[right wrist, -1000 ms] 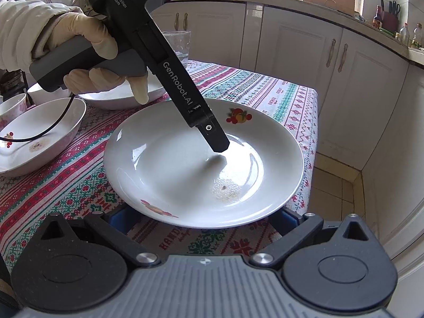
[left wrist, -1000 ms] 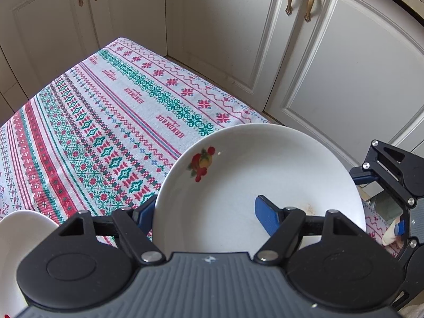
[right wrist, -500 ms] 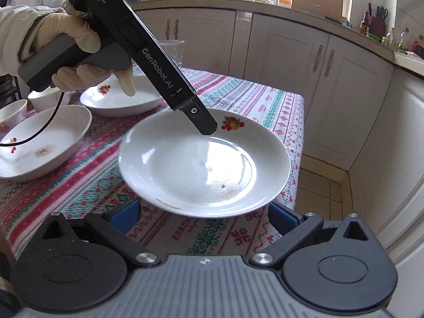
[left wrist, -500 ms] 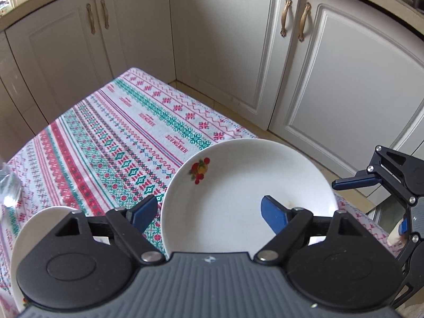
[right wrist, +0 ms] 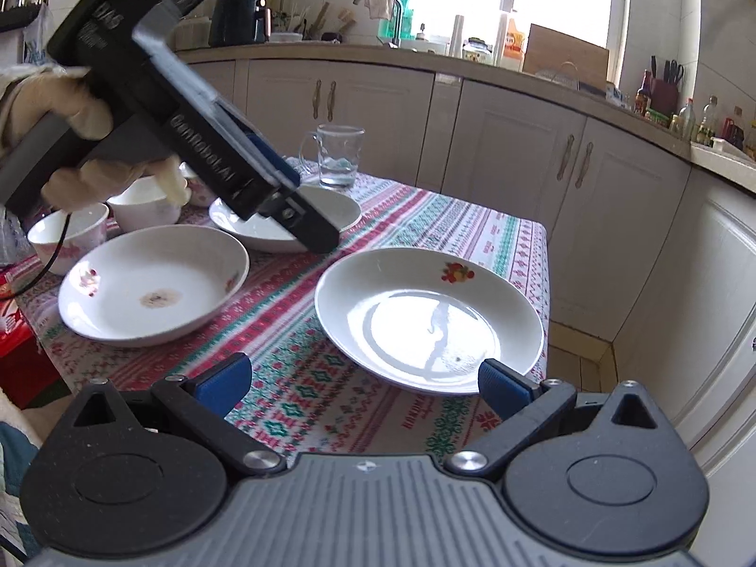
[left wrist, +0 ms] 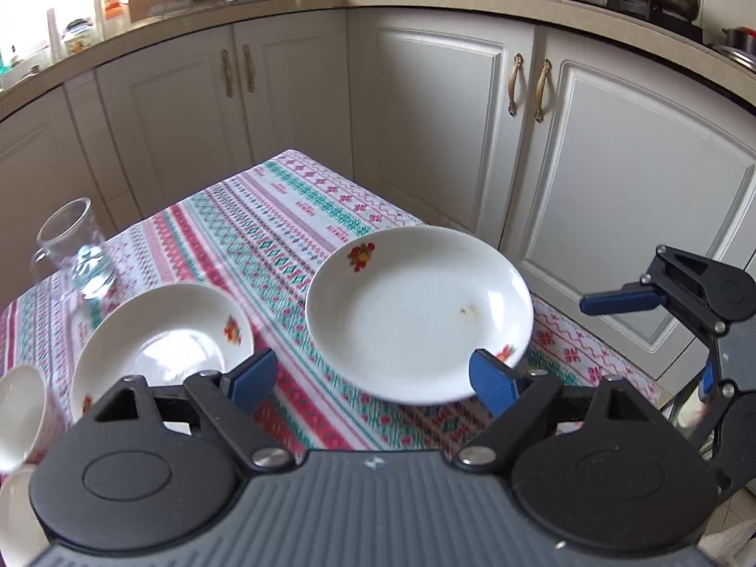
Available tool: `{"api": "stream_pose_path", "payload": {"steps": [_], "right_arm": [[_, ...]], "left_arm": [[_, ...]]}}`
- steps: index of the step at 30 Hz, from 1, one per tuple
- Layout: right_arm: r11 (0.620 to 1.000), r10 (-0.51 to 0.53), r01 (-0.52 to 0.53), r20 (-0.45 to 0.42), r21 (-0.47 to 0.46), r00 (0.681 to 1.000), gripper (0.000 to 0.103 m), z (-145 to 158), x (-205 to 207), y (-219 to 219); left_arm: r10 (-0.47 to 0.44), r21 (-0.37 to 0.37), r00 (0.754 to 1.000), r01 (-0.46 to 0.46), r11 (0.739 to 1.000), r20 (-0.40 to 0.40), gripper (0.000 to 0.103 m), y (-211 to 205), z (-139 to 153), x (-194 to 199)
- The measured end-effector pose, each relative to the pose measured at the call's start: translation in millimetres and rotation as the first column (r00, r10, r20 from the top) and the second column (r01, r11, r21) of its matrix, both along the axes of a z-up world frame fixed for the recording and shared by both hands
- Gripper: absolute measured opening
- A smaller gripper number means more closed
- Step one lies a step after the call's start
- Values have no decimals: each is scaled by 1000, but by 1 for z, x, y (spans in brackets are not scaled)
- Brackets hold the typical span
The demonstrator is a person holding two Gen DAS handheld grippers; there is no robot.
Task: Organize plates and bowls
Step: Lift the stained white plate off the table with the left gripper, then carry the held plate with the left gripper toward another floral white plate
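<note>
The landmark is the white ceramic deep plate with a fruit print on its rim, which lies flat on the red, green and white patterned tablecloth near the cloth's front right corner.

Nearest the right wrist camera, the right gripper hangs in front of this plate with its blue pads wide apart and nothing between them; the right pad sits just before the plate's near rim. In the left wrist view the left gripper is likewise short of the plate, its jaws opening, with only cloth between them and the plate's near edge close by the right pad.

Left of the plate, apart from it, sits a second white deep plate with a brown smear in its centre. Beyond and left of the landmark lies a third white plate, partly hidden by the left gripper's black body held in a gloved hand. Farther left stand small white bowls. Behind the third plate stands a clear glass mug.
</note>
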State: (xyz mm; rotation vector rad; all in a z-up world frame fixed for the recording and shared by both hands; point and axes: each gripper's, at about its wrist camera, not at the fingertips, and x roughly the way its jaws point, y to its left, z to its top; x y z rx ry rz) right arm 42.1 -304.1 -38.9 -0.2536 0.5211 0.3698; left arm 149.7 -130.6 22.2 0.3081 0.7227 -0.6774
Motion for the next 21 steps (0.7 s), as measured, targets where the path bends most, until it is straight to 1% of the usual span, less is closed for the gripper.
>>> {"api": "stream_pose_path", "payload": {"steps": [2, 6, 11, 12, 16, 21], "right_arm": [[1000, 3, -3, 12, 8, 1000, 103, 1, -6, 6], [999, 21, -22, 21, 23, 1000, 103, -3, -17, 16], [998, 55, -55, 1, 38, 999, 103, -15, -25, 26], [997, 60, -60, -5, 43, 998, 103, -17, -25, 28], [996, 80, -78, -42, 48, 996, 103, -27, -25, 40], [992, 123, -122, -67, 30, 990, 103, -32, -21, 56]], "left_arm": [[26, -7, 1000, -26, 1000, 0, 88, 11, -4, -15], [67, -29, 997, -68, 997, -32, 88, 32, -14, -39], [125, 10, 992, -126, 992, 34, 89, 46, -26, -68], [132, 10, 991, -132, 991, 35, 89, 48, -28, -72], [148, -11, 989, -148, 989, -12, 89, 61, -34, -77], [152, 7, 988, -152, 988, -17, 89, 75, -38, -77]]}}
